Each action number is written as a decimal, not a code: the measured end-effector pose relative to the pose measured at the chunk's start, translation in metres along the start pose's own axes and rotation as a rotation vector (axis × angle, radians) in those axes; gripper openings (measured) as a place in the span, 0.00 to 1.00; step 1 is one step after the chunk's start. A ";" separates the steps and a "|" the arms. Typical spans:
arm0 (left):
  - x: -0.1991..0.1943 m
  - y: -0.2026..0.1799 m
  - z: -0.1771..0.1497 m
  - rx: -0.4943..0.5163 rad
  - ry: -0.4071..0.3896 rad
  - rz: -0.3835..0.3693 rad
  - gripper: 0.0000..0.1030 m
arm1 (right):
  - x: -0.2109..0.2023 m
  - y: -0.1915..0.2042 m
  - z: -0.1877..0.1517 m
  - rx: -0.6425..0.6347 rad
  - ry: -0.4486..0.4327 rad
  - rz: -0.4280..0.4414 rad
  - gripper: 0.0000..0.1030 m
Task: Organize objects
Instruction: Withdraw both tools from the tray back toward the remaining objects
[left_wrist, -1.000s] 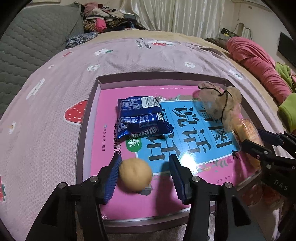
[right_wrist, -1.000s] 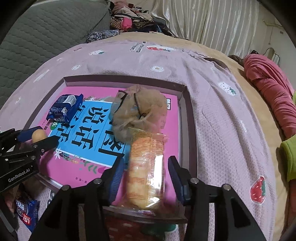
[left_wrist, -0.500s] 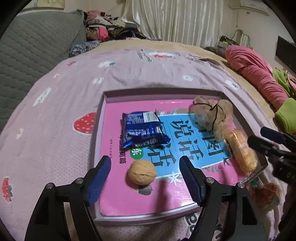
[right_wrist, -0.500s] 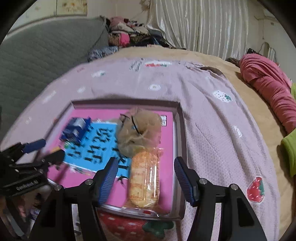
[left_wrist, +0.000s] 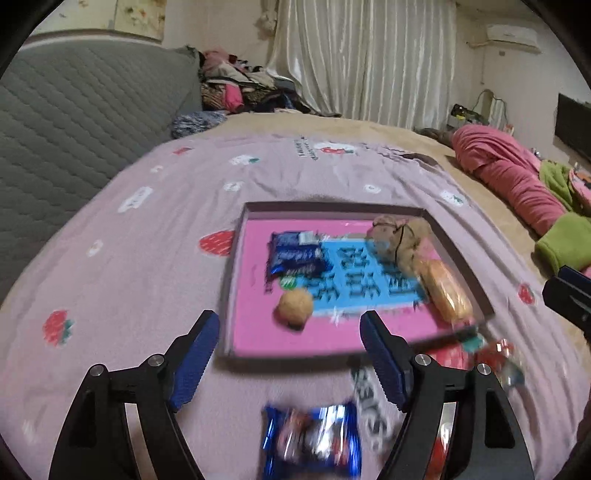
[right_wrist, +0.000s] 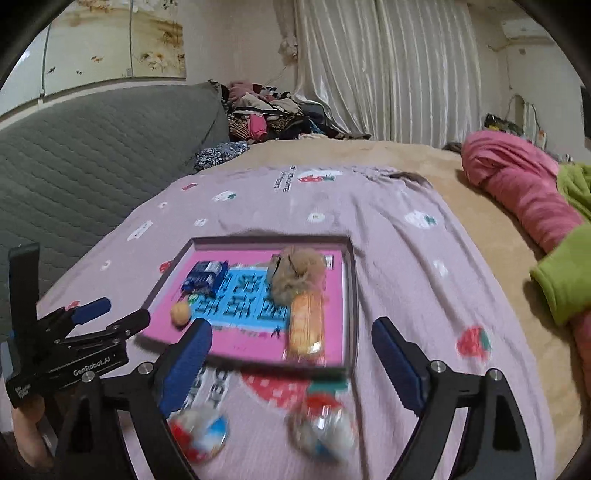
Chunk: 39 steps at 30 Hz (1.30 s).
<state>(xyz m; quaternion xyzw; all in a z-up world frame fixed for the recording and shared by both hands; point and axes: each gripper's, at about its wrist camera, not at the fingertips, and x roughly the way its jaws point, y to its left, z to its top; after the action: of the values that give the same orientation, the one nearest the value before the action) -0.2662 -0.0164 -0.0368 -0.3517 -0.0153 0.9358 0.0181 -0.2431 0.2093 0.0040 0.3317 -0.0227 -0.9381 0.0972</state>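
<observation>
Now both my grippers, left gripper (left_wrist: 288, 332) and right gripper (right_wrist: 291, 339), gape empty, jaws just opened. Walnut (left_wrist: 294, 306) sits at the tray's (left_wrist: 236, 258) seven o'clock, biscuit pack (right_wrist: 306, 325) at five

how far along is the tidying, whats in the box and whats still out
Partly done. In the box: walnut, blue packet, tan bundle, cracker sleeve. In hand: nothing; the left gripper and right gripper have just been opening and are empty. Left on the bedspread: a blue snack packet and blurred red-and-white wrappers.
</observation>
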 end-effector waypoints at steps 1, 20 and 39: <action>-0.009 0.001 -0.006 -0.010 0.002 -0.002 0.77 | -0.004 0.001 -0.004 0.006 0.013 0.005 0.87; -0.145 -0.004 -0.024 -0.041 -0.040 0.030 0.78 | -0.098 0.040 -0.022 -0.107 -0.019 -0.094 0.93; -0.245 -0.025 -0.044 0.008 -0.129 0.048 0.78 | -0.186 0.058 -0.044 -0.117 -0.064 -0.064 0.99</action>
<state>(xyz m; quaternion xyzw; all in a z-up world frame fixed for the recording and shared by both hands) -0.0524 -0.0022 0.0925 -0.2906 -0.0043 0.9568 -0.0038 -0.0642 0.1905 0.0911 0.2961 0.0396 -0.9505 0.0856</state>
